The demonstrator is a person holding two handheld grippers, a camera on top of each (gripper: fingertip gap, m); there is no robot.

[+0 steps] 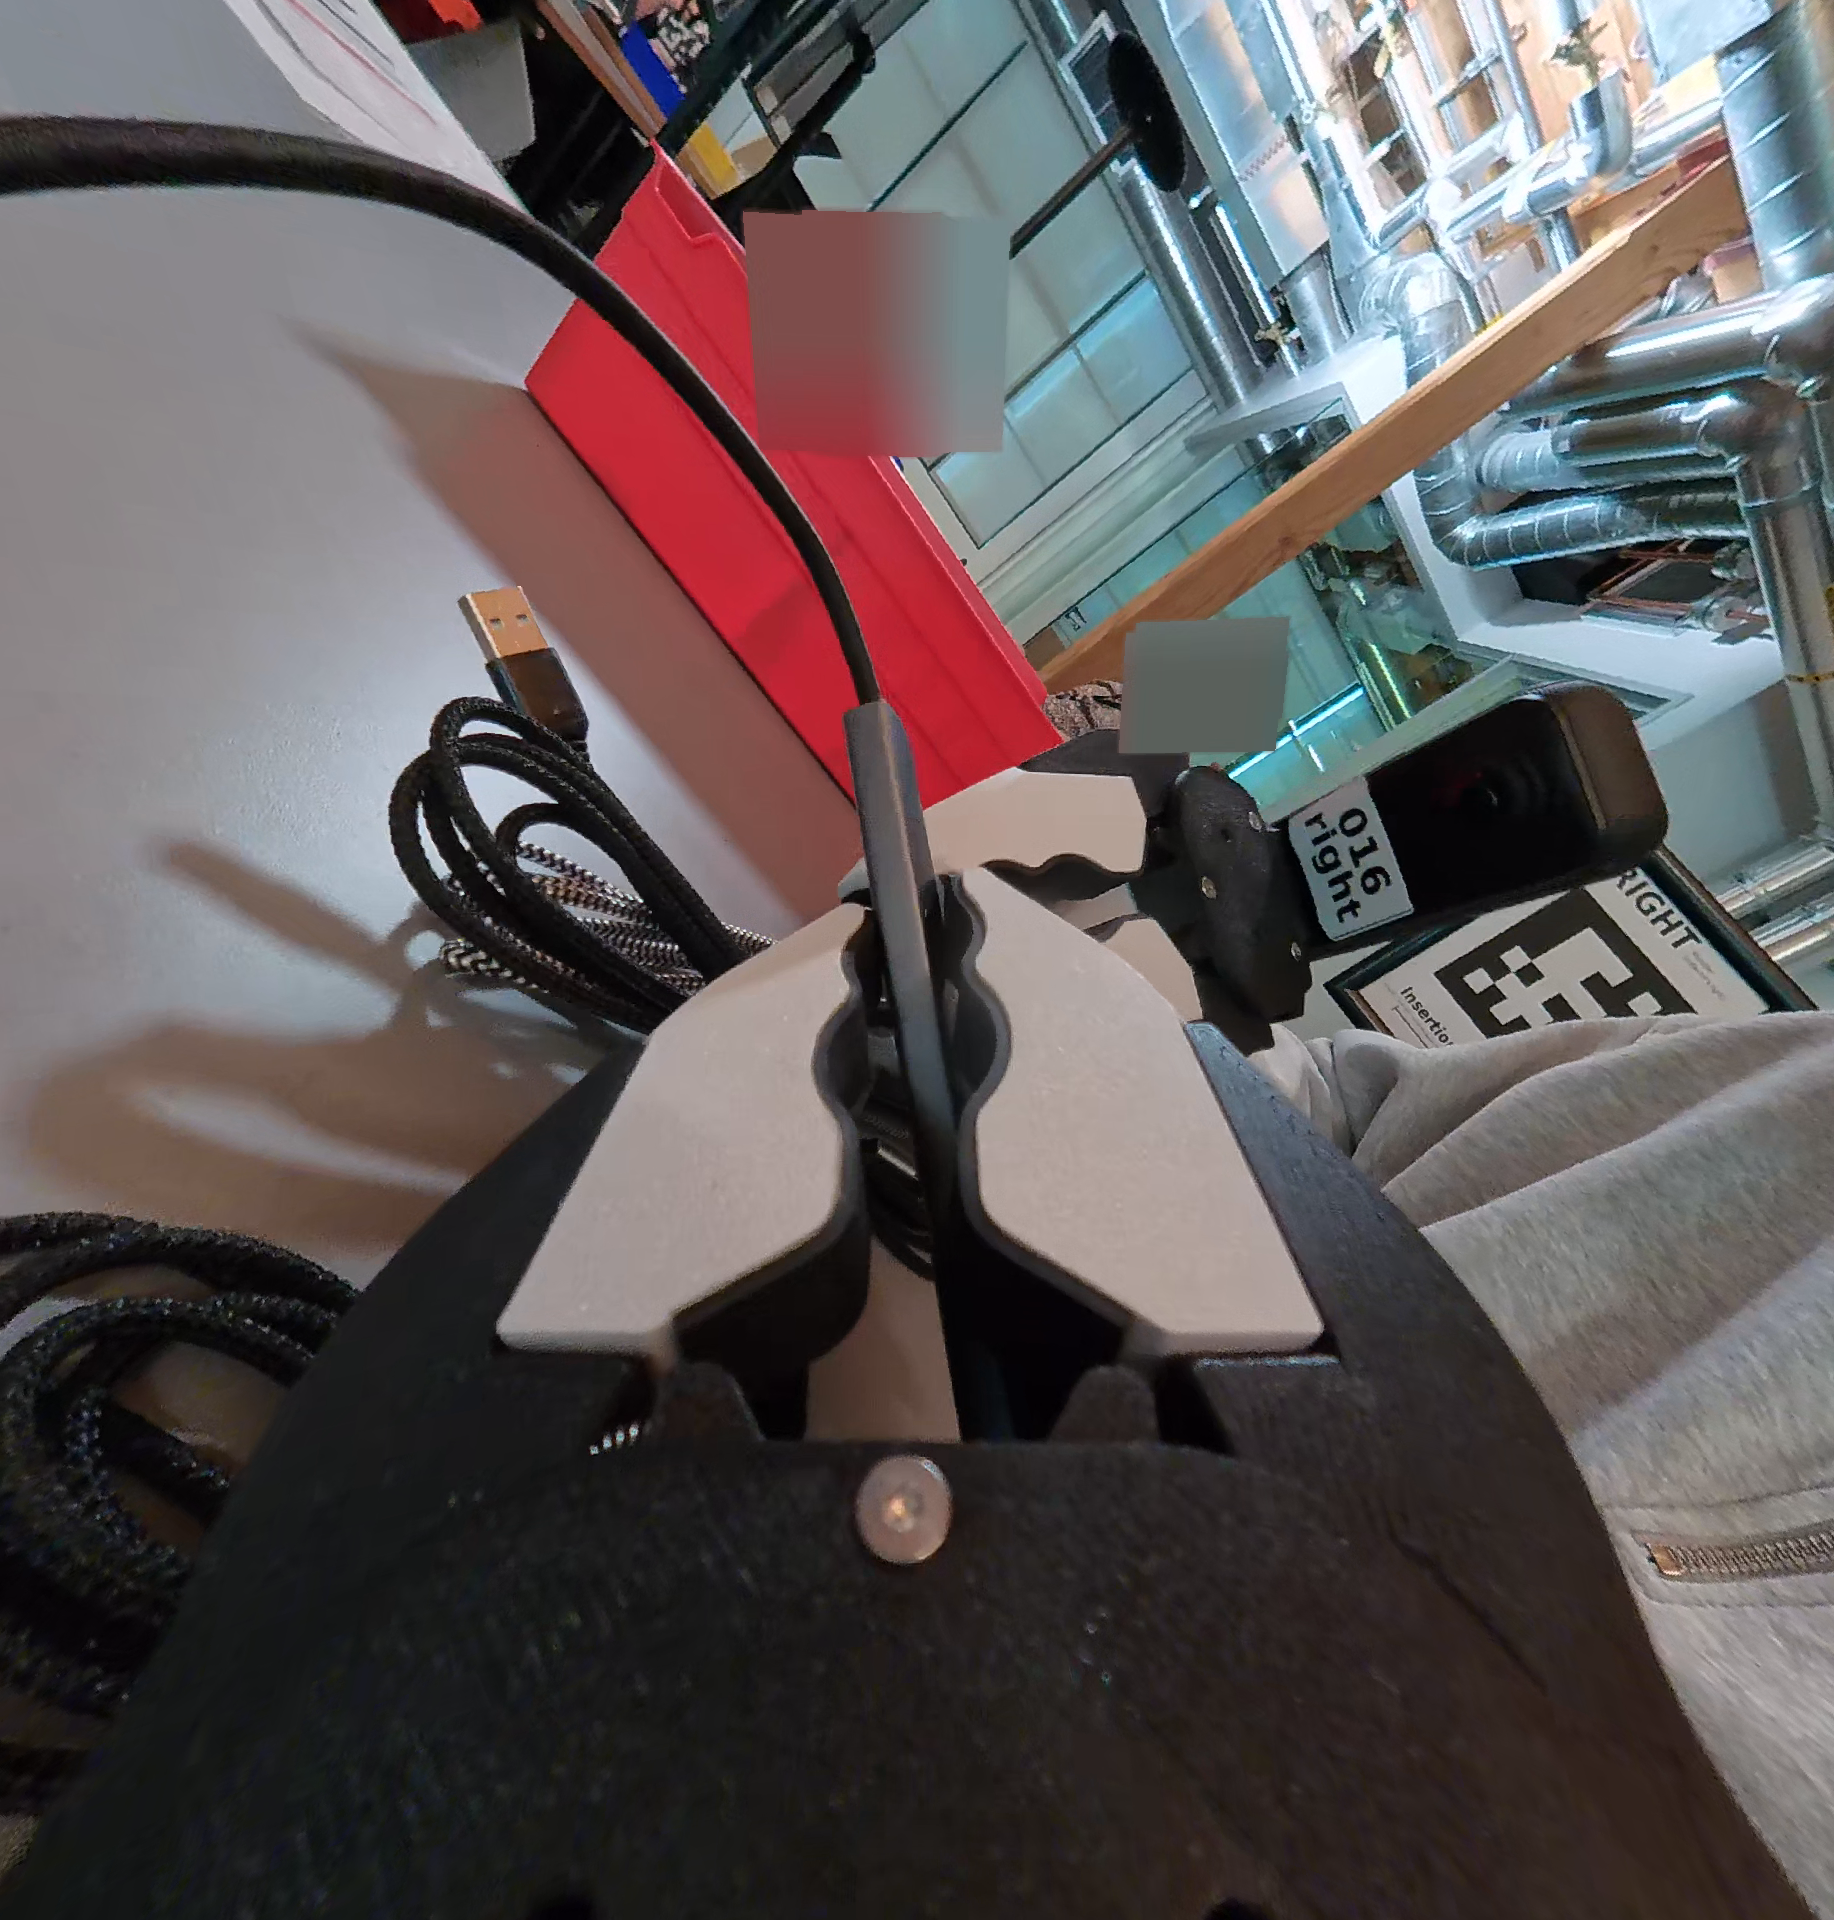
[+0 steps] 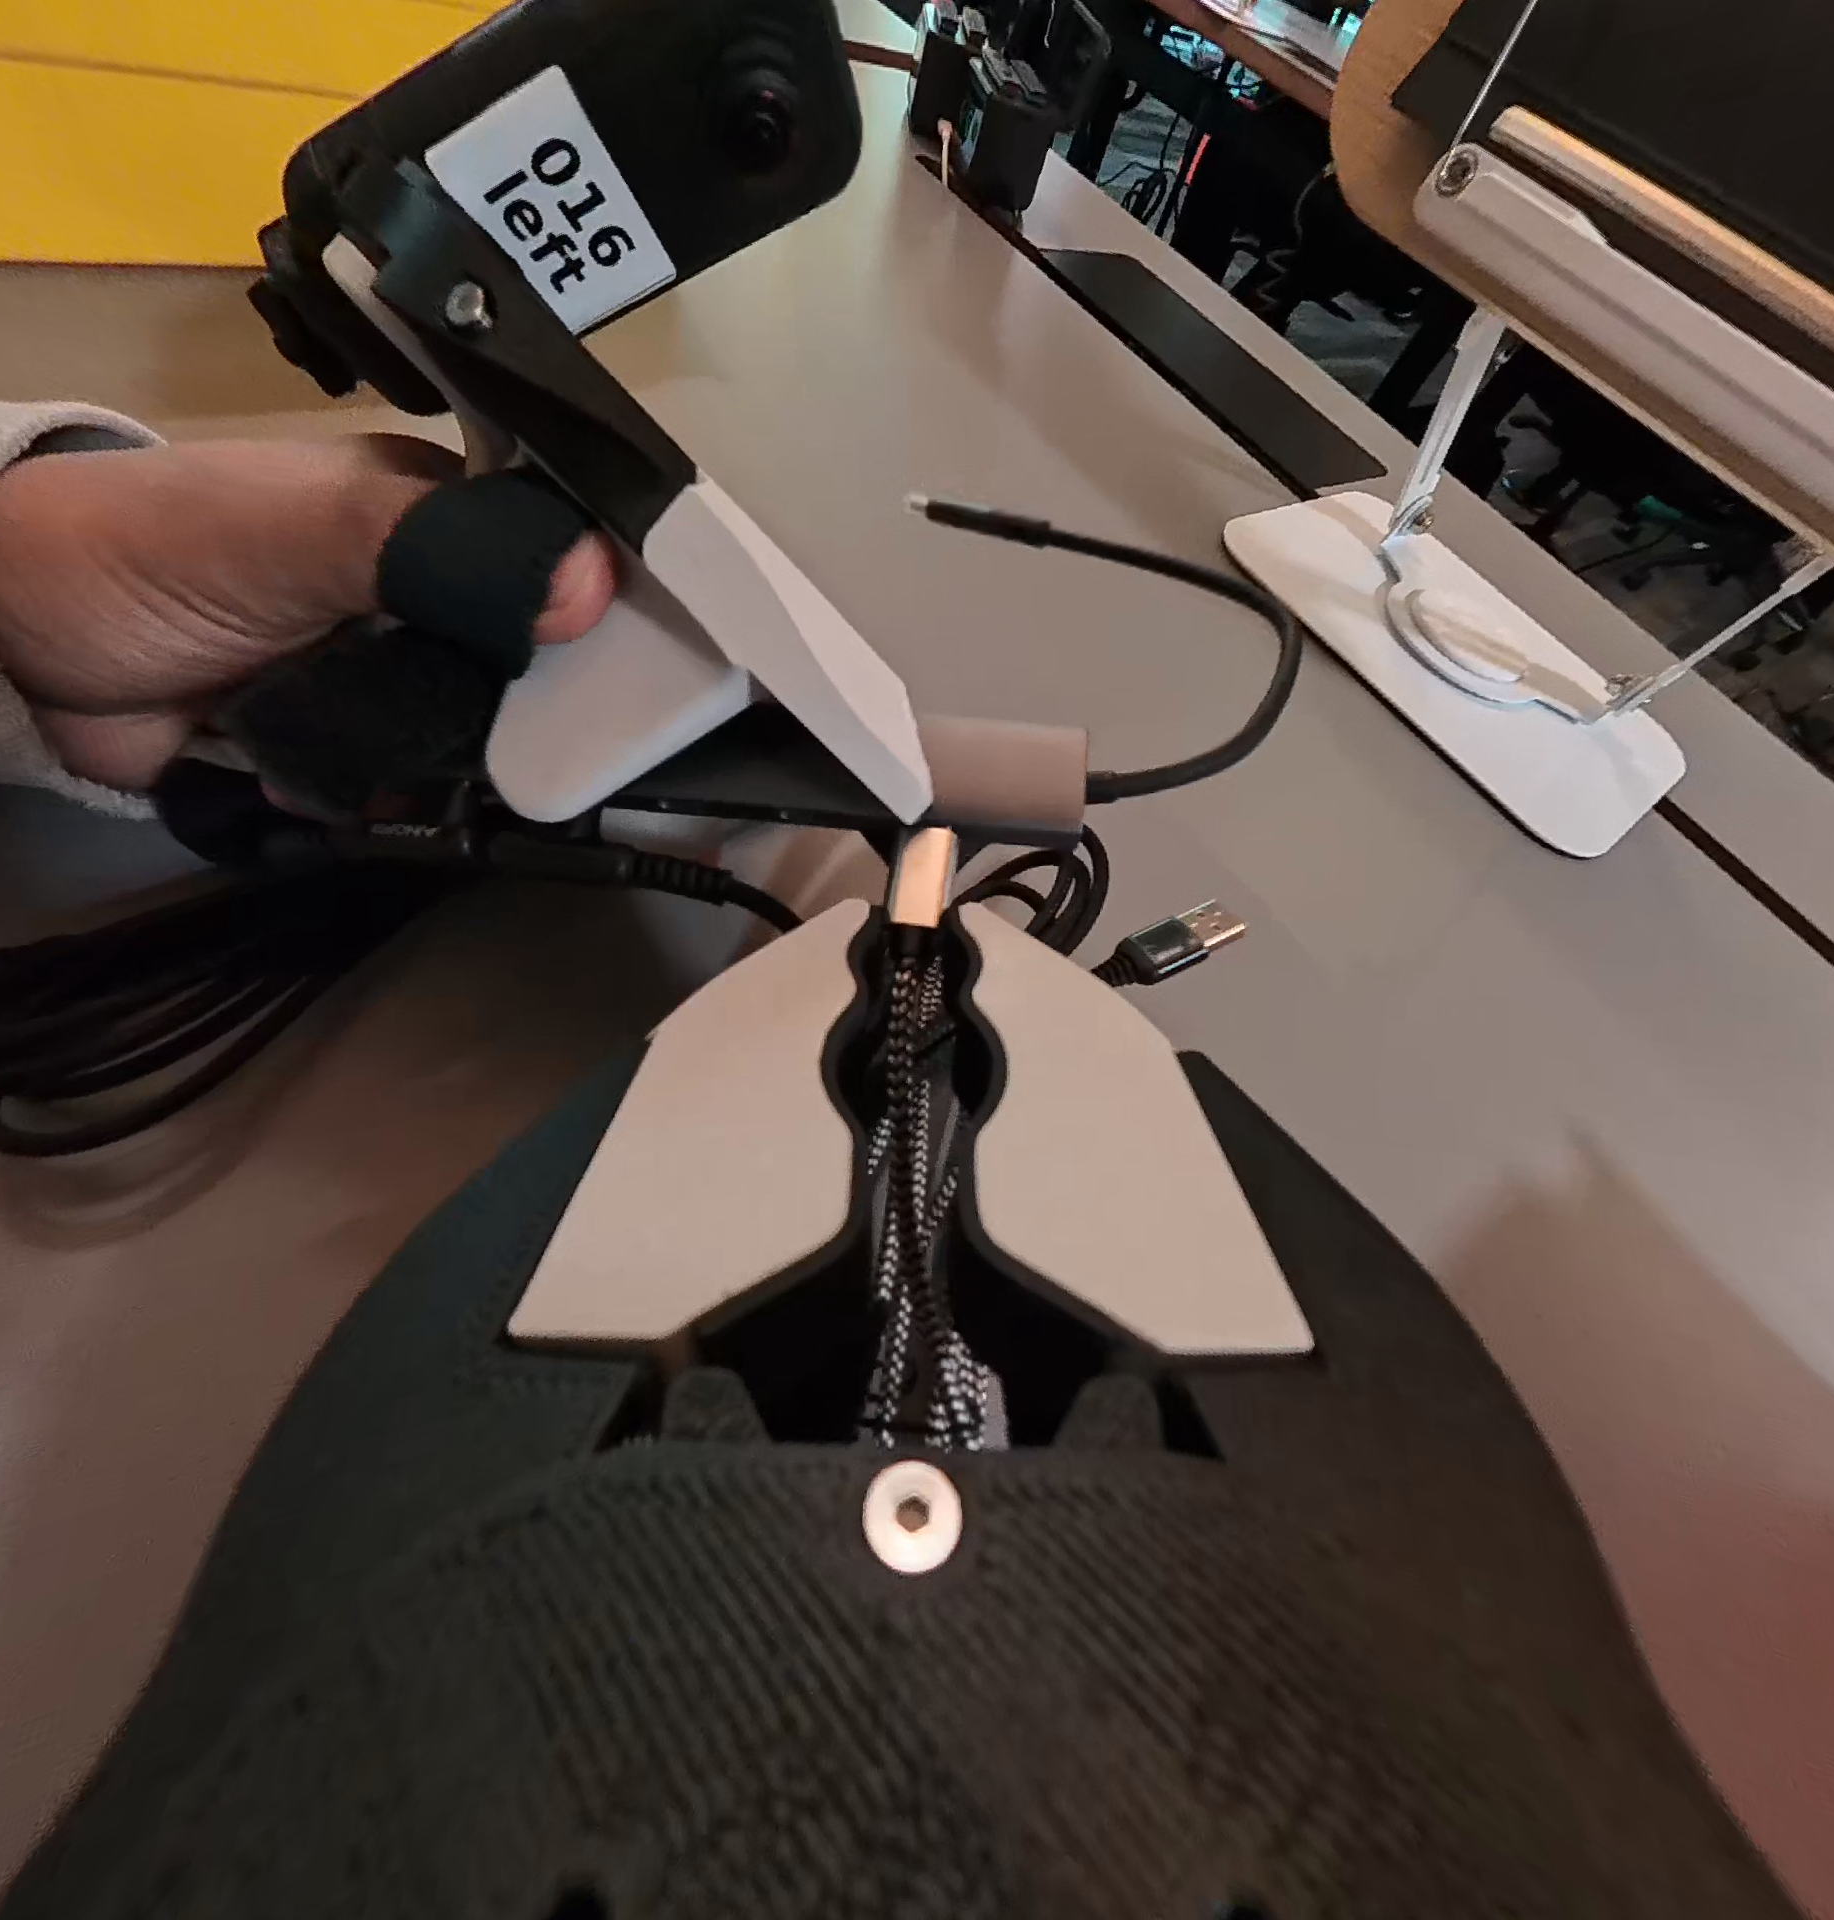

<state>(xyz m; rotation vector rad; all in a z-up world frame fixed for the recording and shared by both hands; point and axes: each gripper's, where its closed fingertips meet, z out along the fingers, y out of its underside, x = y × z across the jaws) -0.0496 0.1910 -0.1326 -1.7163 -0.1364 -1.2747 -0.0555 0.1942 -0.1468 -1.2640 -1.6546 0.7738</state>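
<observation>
My left gripper [image 1: 908,894] is shut on a flat grey hub [image 1: 897,821], seen edge-on, with its thin black cable [image 1: 684,343] arching up and away to the left. In the right wrist view the hub [image 2: 1006,774] sticks out past the left gripper's white fingers [image 2: 788,634]. Its cable [image 2: 1256,675] curls to a small plug [image 2: 980,516] lying on the table. My right gripper [image 2: 918,914] is shut on the metallic plug [image 2: 921,878] of a black-and-white braided cable [image 2: 908,1122]. The plug's tip touches or nearly touches the hub's underside.
A USB-A plug [image 2: 1188,935] and coiled braided cable [image 1: 539,862] lie on the grey table [image 2: 1308,1143]. Another black coil [image 2: 113,1018] lies to the left. A red bin [image 1: 747,520], a white monitor stand base [image 2: 1443,665], a framed marker card [image 1: 1557,977] and a person's hand [image 2: 165,582] are close by. Left and right tips are no more than a few centimetres apart.
</observation>
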